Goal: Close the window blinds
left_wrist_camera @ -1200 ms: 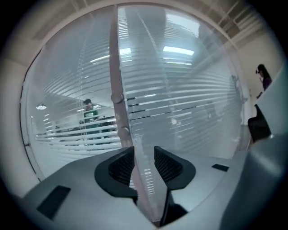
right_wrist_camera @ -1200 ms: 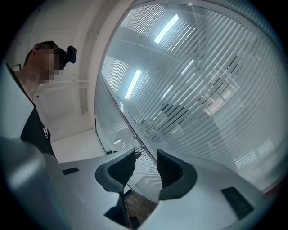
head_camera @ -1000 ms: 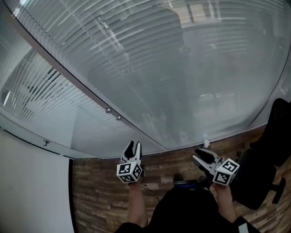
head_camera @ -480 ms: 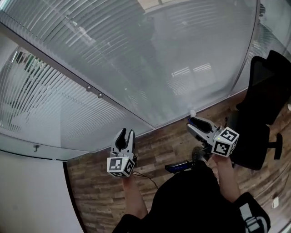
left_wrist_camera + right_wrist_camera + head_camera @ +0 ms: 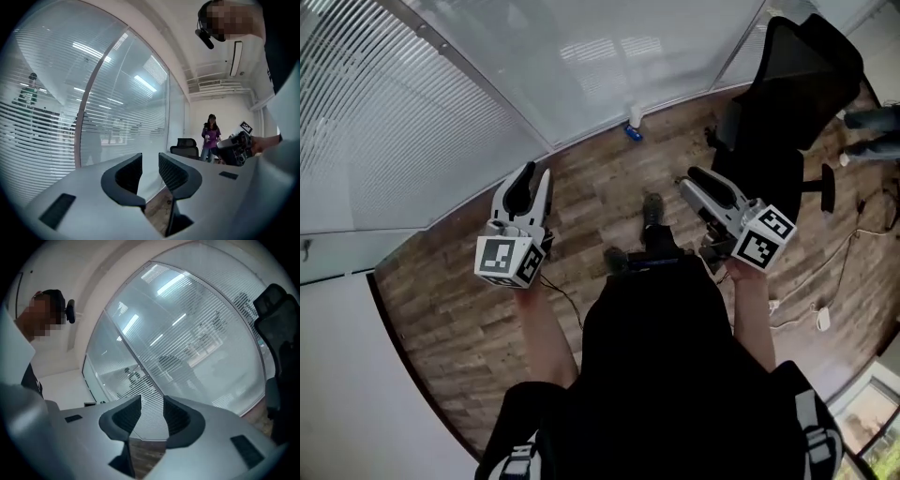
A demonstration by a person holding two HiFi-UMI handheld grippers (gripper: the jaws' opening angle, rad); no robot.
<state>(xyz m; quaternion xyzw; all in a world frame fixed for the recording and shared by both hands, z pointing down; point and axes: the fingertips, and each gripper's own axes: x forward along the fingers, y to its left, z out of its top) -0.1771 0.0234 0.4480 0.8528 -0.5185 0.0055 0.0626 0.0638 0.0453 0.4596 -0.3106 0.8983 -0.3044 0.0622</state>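
- Left gripper (image 5: 150, 160): fingers spread by a narrow gap, with nothing between them. Only floor and glass show through the gap.
- Right gripper (image 5: 152, 405): same, fingers slightly apart and empty.
- In the head view both grippers are held in the air, short of the window blinds (image 5: 394, 122) and touching nothing. Their tips point toward the blinds, and the left one is nearer them.
- The blinds have horizontal slats and run across the whole glass wall ahead. In the left gripper view the leftmost panel shows dark gaps between slats, and a figure shows through them.
- Wood floor (image 5: 459, 309) runs from the foot of the blinds to under both grippers.
- Small white-and-blue item (image 5: 633, 122) sits on the floor right at the foot of the blinds. I can't tell what it is.
- Black office chair (image 5: 787, 84) stands at the right end of the blinds, beyond the right gripper.
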